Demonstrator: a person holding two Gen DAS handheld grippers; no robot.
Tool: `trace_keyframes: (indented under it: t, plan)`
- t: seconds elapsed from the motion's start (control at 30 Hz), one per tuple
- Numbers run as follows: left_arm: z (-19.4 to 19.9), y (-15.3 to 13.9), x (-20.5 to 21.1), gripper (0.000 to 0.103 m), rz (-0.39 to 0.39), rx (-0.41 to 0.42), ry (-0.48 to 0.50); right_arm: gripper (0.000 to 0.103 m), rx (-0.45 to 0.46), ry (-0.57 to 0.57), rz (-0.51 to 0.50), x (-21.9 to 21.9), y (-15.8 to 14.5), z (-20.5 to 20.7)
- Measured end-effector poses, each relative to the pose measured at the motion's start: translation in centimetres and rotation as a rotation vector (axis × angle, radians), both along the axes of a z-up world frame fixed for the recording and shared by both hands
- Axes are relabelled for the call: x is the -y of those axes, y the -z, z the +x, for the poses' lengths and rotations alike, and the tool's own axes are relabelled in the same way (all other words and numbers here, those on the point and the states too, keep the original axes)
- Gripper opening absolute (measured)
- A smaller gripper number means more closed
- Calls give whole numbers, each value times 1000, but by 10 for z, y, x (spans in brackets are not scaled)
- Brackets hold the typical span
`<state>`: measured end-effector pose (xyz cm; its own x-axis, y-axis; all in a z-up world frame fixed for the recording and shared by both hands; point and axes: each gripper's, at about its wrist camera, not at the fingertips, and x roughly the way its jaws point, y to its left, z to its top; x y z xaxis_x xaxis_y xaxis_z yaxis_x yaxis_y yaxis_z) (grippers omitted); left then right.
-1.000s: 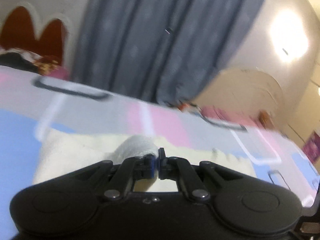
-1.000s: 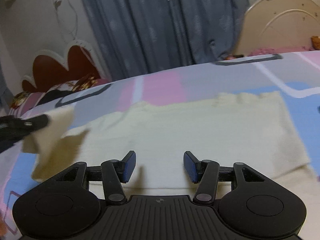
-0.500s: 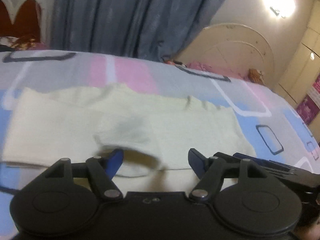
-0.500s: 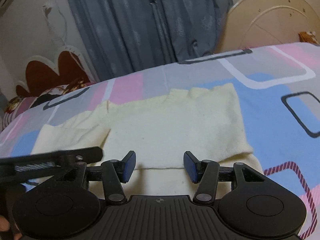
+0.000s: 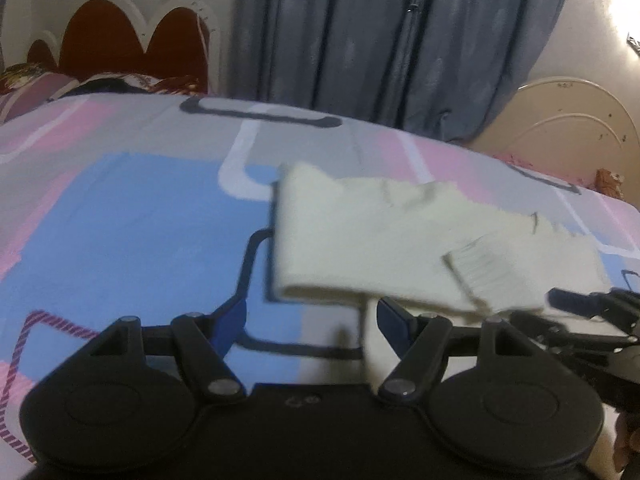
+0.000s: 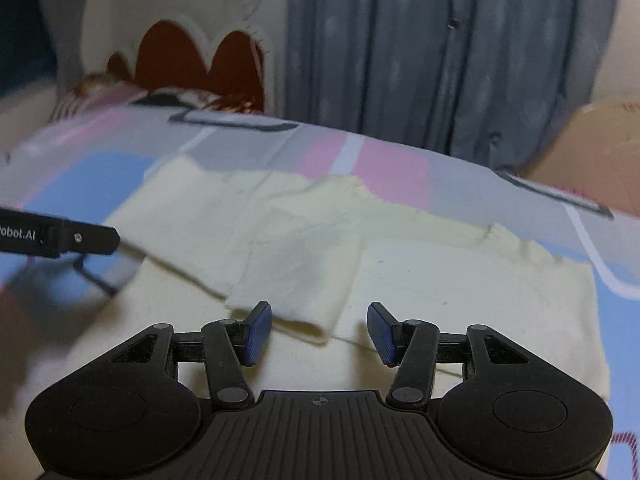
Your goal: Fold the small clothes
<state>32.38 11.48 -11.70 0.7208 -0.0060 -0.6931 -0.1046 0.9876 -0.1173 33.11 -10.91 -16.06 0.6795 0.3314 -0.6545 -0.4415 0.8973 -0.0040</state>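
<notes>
Fingers [image 6: 258, 330] of both grippers stand spread and pinch nothing over the cream garment [image 6: 288, 248] lying half-folded on the bed [image 5: 132, 220], so I judge a careless grab could drag the loose flap [image 6: 296, 280] open.

A bed [image 5: 120, 216] is covered with a sheet [image 6: 392, 168] printed in pink, blue and grey blocks with white and dark rounded-rectangle outlines. A cream knit garment [image 5: 380, 240] is laid flat on it, right of centre in the left wrist view, with a ribbed cuff [image 5: 480, 268] folded over its near right part. Patterned pillows [image 5: 120, 82] are seen at the far left end, against a scalloped headboard [image 5: 120, 40].
</notes>
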Motion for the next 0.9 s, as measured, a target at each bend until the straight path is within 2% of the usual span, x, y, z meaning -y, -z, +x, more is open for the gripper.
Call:
trace_keyframes:
  t: [0.1, 0.3, 0.33, 0.37, 0.57, 0.77, 0.8, 0.83, 0.9]
  plan:
    - [4, 5, -3, 71, 18, 3, -7, 53, 20, 7, -51, -6, 7, 1]
    - [14, 12, 4, 71, 69, 28, -3, 52, 39, 53, 11, -15, 2, 20]
    - [16, 14, 6, 71, 84, 32, 1, 40, 32, 58, 26, -14, 1, 24]
    - [15, 15, 7, 71, 96, 35, 4, 6, 16, 68, 41, -12, -1, 28]
    - [18, 21, 22, 71, 145, 64, 36, 7, -37, 278, 269, 58, -20, 42]
    - [24, 22, 35, 69, 152, 93, 45, 7, -73, 388, 310, 115, -22, 47]
    - [24, 21, 36, 66, 155, 105, 36, 7, -78, 405, 304, 121, -19, 47]
    - [24, 20, 36, 50, 145, 111, 29, 7, -80, 425, 301, 128, -17, 45]
    - [24, 20, 36, 35, 118, 100, 33, 7, -101, 475, 329, 144, -11, 43]
